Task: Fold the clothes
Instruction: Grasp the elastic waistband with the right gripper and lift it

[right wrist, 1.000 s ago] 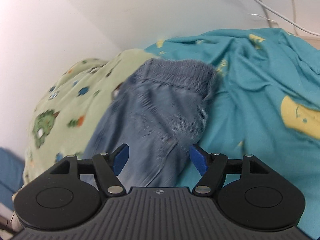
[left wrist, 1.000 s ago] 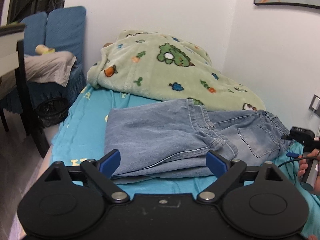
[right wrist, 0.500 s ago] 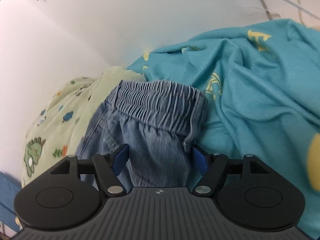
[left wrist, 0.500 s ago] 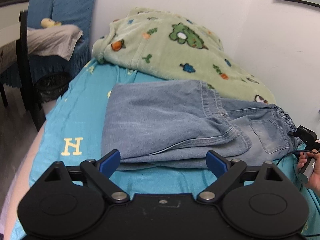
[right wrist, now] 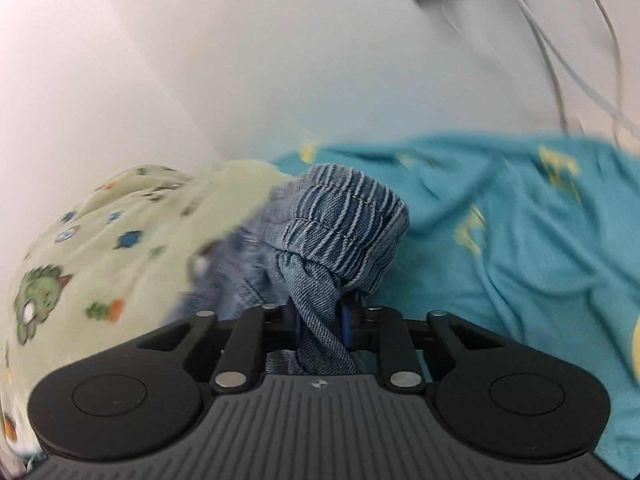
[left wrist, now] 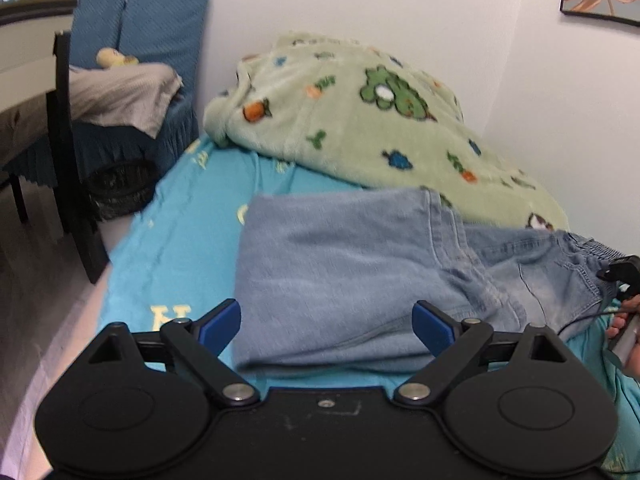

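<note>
Light blue jeans (left wrist: 340,264) lie folded on the teal bed sheet (left wrist: 188,216), legs doubled over toward the left. My left gripper (left wrist: 326,322) hovers open just above the near folded edge, its blue pads (left wrist: 220,320) apart and holding nothing. In the right wrist view my right gripper (right wrist: 320,316) has its jaws closing on a bunched pinch of denim just below the elastic waistband (right wrist: 344,220), and the pads press on the cloth. The right gripper's tip (left wrist: 620,276) and a hand (left wrist: 624,320) show at the jeans' waist end in the left wrist view.
A green cartoon-print blanket (left wrist: 360,120) is heaped behind the jeans against the white wall. A blue-covered chair (left wrist: 140,20) and a dark table leg (left wrist: 68,160) stand left of the bed. White cables (right wrist: 580,60) hang on the wall to the right.
My right gripper went from open over the waistband to clamped on it, bunching and raising the denim. The left gripper drifted a little along the bed, still open.
</note>
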Demonstrator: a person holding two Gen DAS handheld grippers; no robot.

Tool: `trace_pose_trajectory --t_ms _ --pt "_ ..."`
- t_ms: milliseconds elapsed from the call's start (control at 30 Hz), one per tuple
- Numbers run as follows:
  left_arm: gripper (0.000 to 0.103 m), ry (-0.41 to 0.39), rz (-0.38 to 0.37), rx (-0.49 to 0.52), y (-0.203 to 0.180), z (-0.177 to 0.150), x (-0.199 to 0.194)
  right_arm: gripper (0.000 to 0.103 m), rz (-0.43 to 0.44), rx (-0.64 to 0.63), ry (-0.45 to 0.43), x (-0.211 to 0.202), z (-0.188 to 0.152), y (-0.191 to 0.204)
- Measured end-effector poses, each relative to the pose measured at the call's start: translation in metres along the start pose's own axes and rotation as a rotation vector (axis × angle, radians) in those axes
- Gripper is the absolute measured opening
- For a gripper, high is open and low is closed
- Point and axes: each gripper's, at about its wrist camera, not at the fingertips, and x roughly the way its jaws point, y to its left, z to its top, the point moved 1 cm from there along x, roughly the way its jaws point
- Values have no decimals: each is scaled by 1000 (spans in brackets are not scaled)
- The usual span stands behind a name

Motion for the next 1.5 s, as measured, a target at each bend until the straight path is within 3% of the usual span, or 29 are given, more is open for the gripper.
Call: trace_pose_trajectory --t_ms 200,467,600,733,867,1133,1267,1367,1500 --pt "92 -6 -37 -42 17 11 -6 14 93 -186 -89 -54 3 59" --pt "92 -104 38 -89 40 22 -31 13 212 -362 -203 -121 -11 141" --pt "92 -137 25 -145 54 28 -41 13 289 -487 -244 -146 -29 181" --pt "92 -165 37 -196 71 35 -49 13 366 -638 -259 -166 -63 218" --pt "92 -141 -38 -274 88 40 -50 12 442 -795 -260 -179 -110 247" --pt "92 -125 -91 -330 105 40 -51 12 563 -1198 -196 -190 -242 266" --pt "92 -121 -103 -365 112 38 -52 12 566 -1288 -221 -199 -263 271" --pt "92 -136 -120 -376 115 39 -56 12 609 -1238 -242 -209 -254 284" --pt "92 -137 -100 -351 115 39 -55 13 678 -1325 -189 -205 -284 289"
